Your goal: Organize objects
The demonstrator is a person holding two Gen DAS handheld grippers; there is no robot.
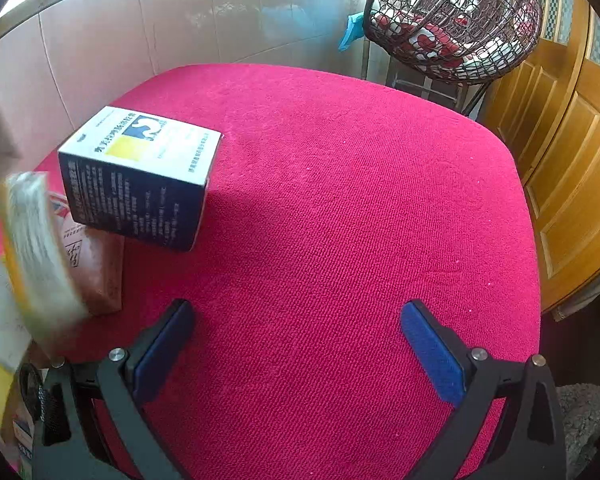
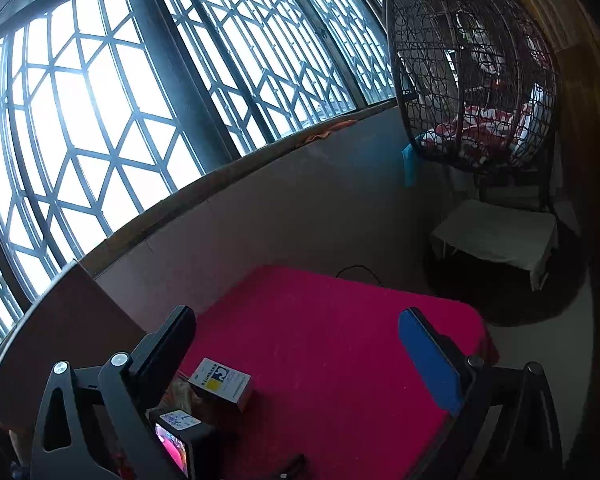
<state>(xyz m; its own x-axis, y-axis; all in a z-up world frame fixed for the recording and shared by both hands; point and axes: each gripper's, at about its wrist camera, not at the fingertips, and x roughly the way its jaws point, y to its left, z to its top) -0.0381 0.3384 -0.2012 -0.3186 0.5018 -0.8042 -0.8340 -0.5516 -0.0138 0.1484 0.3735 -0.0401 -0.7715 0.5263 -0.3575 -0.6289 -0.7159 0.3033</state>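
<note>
A white and navy box [image 1: 140, 176] with a yellow patch lies on the red cloth table [image 1: 340, 220] at the left, leaning on a brown packet [image 1: 96, 268]. A blurred yellow-rimmed roll [image 1: 36, 252] is at the far left. My left gripper [image 1: 296, 340] is open and empty, low over the table, right of the box. My right gripper [image 2: 296, 344] is open and empty, high above the table. The box also shows in the right wrist view [image 2: 222, 384], with the left gripper's camera unit [image 2: 178, 440] below it.
A tiled wall [image 1: 160, 20] backs the table. A wicker hanging chair [image 1: 452, 20] with red and white cushions stands at the back right, beside wooden doors [image 1: 572, 168]. A small white stool [image 2: 496, 236] stands on the floor. Barred windows [image 2: 100, 100] fill the upper left.
</note>
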